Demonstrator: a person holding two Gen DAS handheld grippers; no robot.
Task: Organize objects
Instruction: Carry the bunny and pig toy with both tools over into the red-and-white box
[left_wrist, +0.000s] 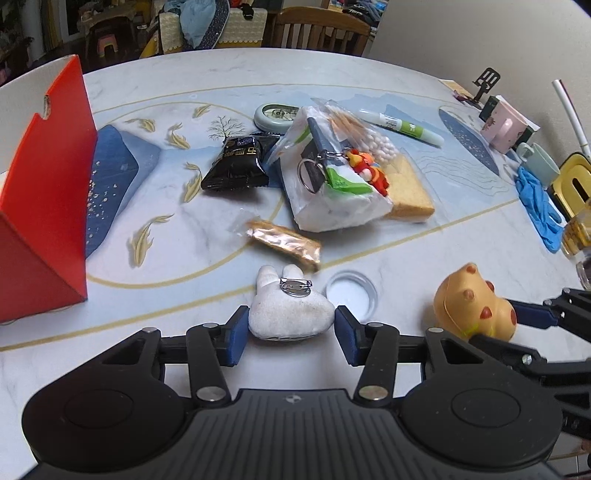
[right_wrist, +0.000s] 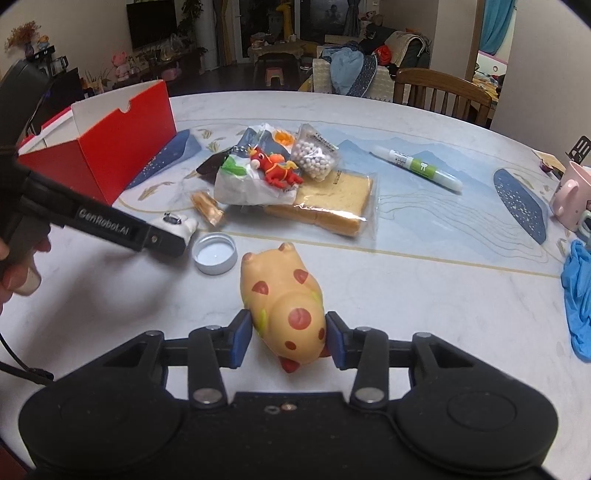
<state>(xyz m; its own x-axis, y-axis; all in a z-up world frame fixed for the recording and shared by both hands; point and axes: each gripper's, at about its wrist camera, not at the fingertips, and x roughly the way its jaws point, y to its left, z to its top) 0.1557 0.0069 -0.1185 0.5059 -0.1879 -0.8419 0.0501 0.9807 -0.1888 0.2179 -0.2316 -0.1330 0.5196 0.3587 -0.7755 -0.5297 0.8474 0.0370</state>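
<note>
left claw (left_wrist: 291, 326): I've got it pinched on the white bunny plush (left_wrist: 288, 308), low on the bench (left_wrist: 424, 251)
right claw (right_wrist: 288, 338): clamped on the spotted pig (right_wrist: 282, 302)
box: red box (left_wrist: 48, 206) sits left of bunny, so my left's nearer

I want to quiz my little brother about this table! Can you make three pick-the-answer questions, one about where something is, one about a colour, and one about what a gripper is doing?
1. Where is the round lid?
A. between the white bunny and the spotted toy
B. inside the box
C. on the bread

2. What colour is the box outside?
A. green
B. red
C. black

3. What is the left gripper doing?
A. pinching the white bunny
B. holding the pen
C. hanging wide open over nothing

Answers: 1 A, the lid lies on the table between the white bunny and the spotted toy. 2 B, its outer walls are red. 3 A, both blue pads press the bunny's sides.
</note>
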